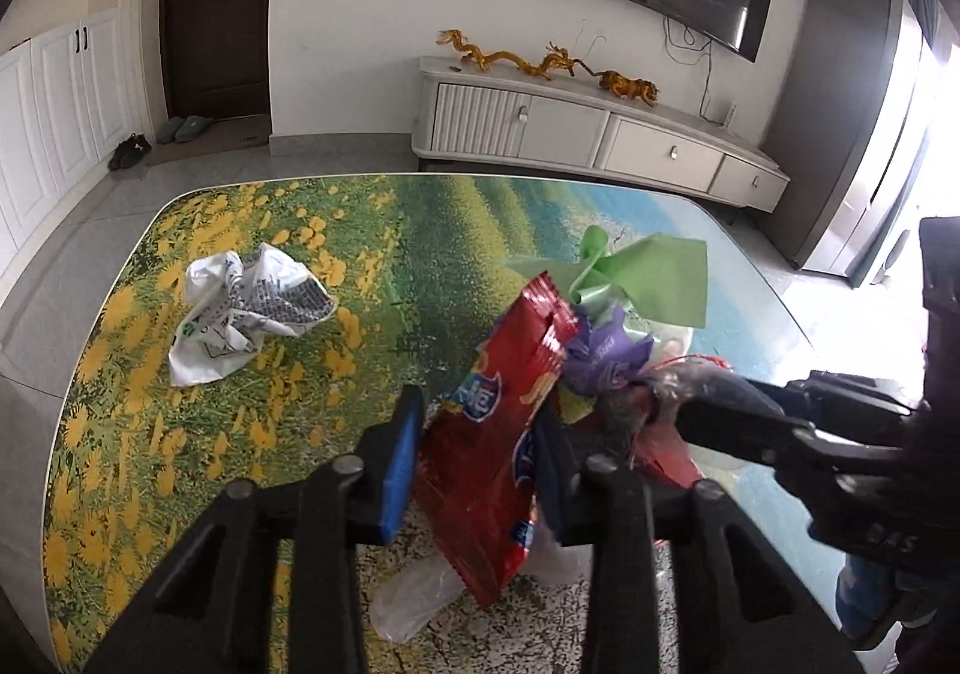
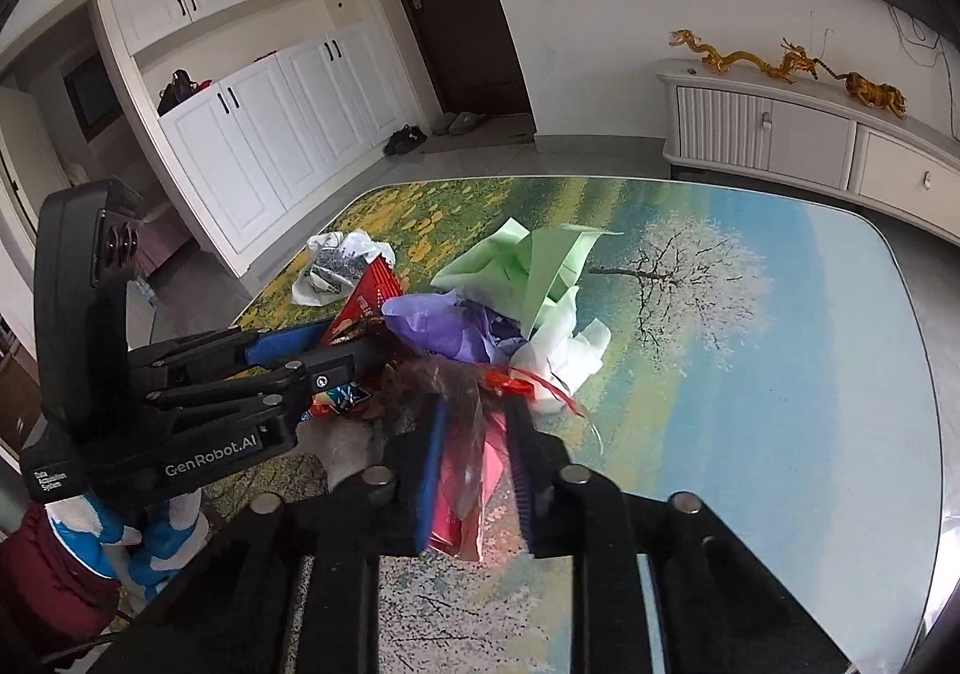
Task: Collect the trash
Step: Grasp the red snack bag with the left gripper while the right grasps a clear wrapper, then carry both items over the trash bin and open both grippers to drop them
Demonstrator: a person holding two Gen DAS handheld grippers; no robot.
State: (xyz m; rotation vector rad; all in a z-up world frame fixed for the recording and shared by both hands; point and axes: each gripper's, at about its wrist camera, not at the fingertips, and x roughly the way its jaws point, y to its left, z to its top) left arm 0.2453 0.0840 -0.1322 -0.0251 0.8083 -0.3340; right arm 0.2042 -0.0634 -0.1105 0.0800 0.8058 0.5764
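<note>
**Both claws pinch the gathered trash over the printed table**

The left gripper (image 1: 480, 434) has its fingers pressed onto a red snack wrapper (image 1: 498, 434), which runs between the blue pads and hangs below them toward the table. Under that wrapper's lower corner a clear plastic bag (image 1: 414, 596) lies on the tabletop. The right gripper (image 2: 477, 434) is clamped on a reddish translucent bag (image 2: 468, 470) that droops from between its fingers, a red ribbon-like strip (image 2: 528, 383) just past its tips.

Directly ahead of both claws, the rest of the bundle bunches together: a purple wrapper (image 2: 432, 326) touching the red snack wrapper, a white crumpled sheet (image 2: 564, 350) to the right of the right gripper's tips, and a light green paper (image 2: 534, 266) sticking up beyond them. In the left wrist view the right gripper comes in from the right side, its tip reaching into the same bundle next to the purple wrapper.

Farther out, well to the left of the left gripper, a crumpled white printed bag (image 1: 246, 308) lies alone on the table (image 1: 180, 464), apart from the bundle. Beyond the table's far edge stand a white TV cabinet (image 1: 576, 128) with golden dragon figures (image 1: 516, 59) on top, and a dark door (image 1: 216, 2) to the left.
</note>
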